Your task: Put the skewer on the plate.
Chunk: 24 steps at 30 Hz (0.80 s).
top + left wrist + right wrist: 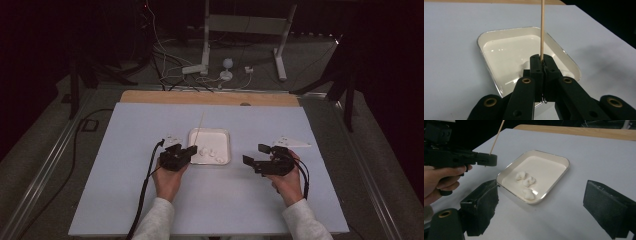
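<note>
A glossy white tray (554,180) with a thin metallic-looking rim sits on a smooth, matt pale sheet (150,210) laid over a wooden tabletop (210,98). Three soft, lumpy white pieces (527,180) lie inside it. The left gripper (541,61), hard matt black plastic with brass-coloured rivets, pinches a bare wooden skewer (542,27); the right gripper (544,212) wears rough, foam-like black pads (487,200).

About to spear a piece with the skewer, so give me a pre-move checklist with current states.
1. Left tool shut on the skewer: ok.
2. Skewer unbent, standing up from the jaws: ok.
3. Three white pieces lie inside the tray: ok.
4. Right tool open, beside the tray and off it: ok.
5. Tray flat on the white table: ok.
6. Skewer tip sharpness: cannot tell.
</note>
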Tool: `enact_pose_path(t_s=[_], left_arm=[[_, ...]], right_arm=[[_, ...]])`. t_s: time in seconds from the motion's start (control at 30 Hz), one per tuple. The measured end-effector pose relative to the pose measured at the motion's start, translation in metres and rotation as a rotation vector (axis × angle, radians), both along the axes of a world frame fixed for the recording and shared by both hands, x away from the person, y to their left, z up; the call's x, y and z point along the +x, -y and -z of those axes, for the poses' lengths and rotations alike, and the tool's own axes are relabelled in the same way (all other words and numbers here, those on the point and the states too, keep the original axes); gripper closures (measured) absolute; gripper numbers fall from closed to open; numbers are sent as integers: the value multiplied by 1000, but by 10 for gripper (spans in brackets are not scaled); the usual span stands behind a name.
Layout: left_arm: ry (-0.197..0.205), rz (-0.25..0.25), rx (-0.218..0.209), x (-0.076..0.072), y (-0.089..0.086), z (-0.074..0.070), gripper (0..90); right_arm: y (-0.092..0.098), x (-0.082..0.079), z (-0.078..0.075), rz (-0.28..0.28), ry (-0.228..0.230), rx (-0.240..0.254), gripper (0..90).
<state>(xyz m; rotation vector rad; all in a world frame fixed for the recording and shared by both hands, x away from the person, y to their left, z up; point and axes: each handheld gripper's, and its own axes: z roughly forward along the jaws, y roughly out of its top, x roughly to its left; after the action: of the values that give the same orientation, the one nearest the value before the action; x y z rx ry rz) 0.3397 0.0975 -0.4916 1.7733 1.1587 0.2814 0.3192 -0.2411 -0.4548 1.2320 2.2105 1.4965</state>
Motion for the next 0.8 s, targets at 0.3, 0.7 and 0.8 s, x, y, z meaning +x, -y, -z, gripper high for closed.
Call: enact_pose_path(t_s=[0.3, 0.7, 0.8], left_arm=[[-58, -16, -2, 6, 7, 12, 868], [-58, 38, -54, 6, 8, 14, 514], [-26, 47, -89, 4, 4, 8, 464]], right_arm=[[10, -5, -5, 16, 12, 14, 133], [11, -6, -5, 12, 15, 15, 134], [12, -6, -5, 15, 13, 16, 133]])
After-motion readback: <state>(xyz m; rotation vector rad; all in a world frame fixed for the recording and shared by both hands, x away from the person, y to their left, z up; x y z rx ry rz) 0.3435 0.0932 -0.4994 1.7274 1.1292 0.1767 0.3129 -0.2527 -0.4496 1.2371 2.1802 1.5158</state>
